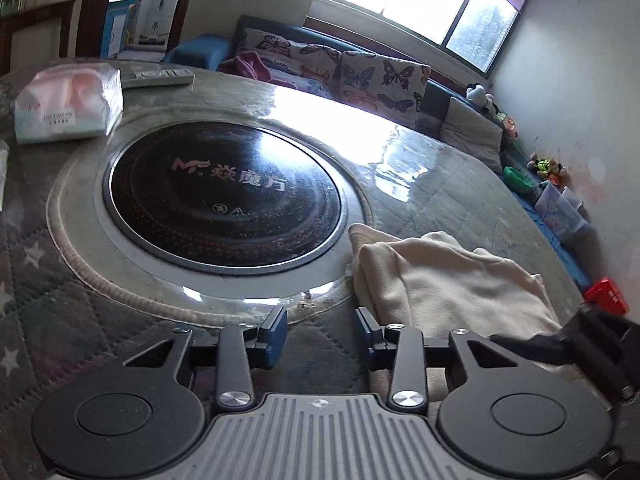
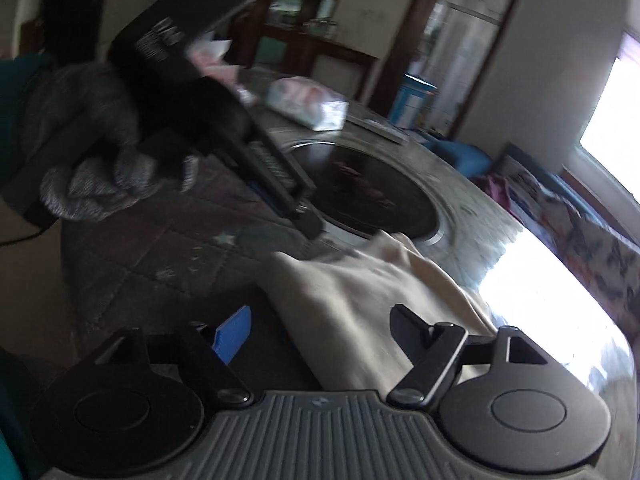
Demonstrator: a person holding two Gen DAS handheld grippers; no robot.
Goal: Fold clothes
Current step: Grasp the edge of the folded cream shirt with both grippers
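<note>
Beside the round black glass hotplate (image 1: 224,204) set in the quilted grey table (image 1: 440,200) lies the crumpled cream fabric garment (image 1: 448,280). The left gripper (image 1: 322,332) hangs with fingers spread just beside the hotplate's rim, empty; the right gripper (image 2: 320,336) gapes wide above the cloth.

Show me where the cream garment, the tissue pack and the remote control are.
cream garment (image 1: 448,280), left wrist view, on the middle of its bunched cloth.
tissue pack (image 1: 68,108), left wrist view, on its front face.
remote control (image 1: 158,77), left wrist view, on its top face.
</note>
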